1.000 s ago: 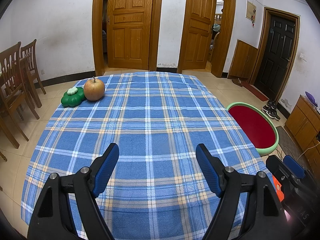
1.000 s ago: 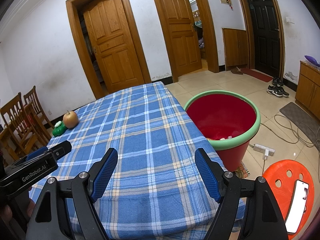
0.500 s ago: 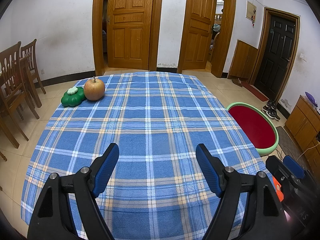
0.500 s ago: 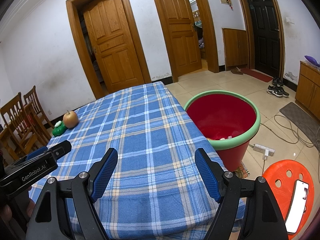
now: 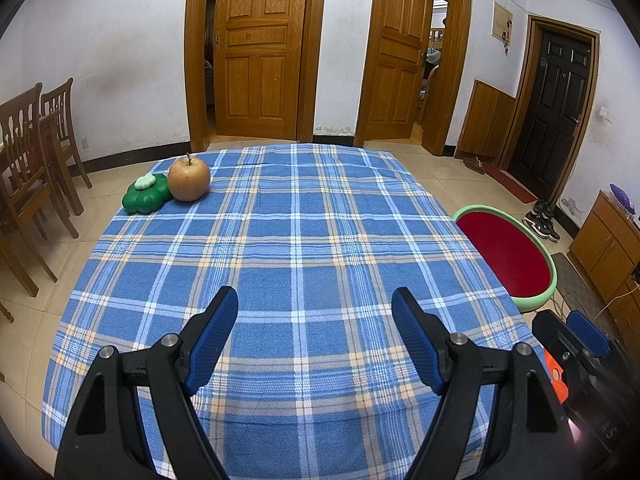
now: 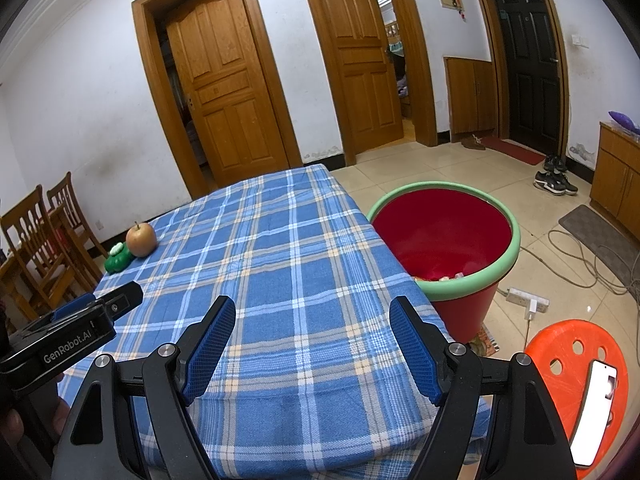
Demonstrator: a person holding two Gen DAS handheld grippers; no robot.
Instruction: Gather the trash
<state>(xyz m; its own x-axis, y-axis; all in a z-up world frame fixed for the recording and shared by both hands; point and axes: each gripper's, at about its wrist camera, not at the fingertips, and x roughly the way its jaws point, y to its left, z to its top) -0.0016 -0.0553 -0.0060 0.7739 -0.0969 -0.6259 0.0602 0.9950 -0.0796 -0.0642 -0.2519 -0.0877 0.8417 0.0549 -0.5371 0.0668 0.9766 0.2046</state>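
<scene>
A red bin with a green rim (image 6: pixel 444 236) stands on the floor by the table's right side, with some scraps at its bottom; it also shows in the left wrist view (image 5: pixel 508 256). My left gripper (image 5: pixel 316 320) is open and empty above the near end of the blue plaid tablecloth (image 5: pixel 296 248). My right gripper (image 6: pixel 312 320) is open and empty above the table's near right corner (image 6: pixel 280 280). An apple (image 5: pixel 189 179) and a green flower-shaped object (image 5: pixel 146 198) sit at the far left corner; the right wrist view shows the apple (image 6: pixel 141 239) too.
Wooden chairs (image 5: pixel 32 168) stand left of the table. An orange stool (image 6: pixel 576 364) with a phone (image 6: pixel 594 412) on it stands at the near right. A power strip and cables (image 6: pixel 528 302) lie on the floor beyond the bin. The left gripper's body (image 6: pixel 64 336) shows at left.
</scene>
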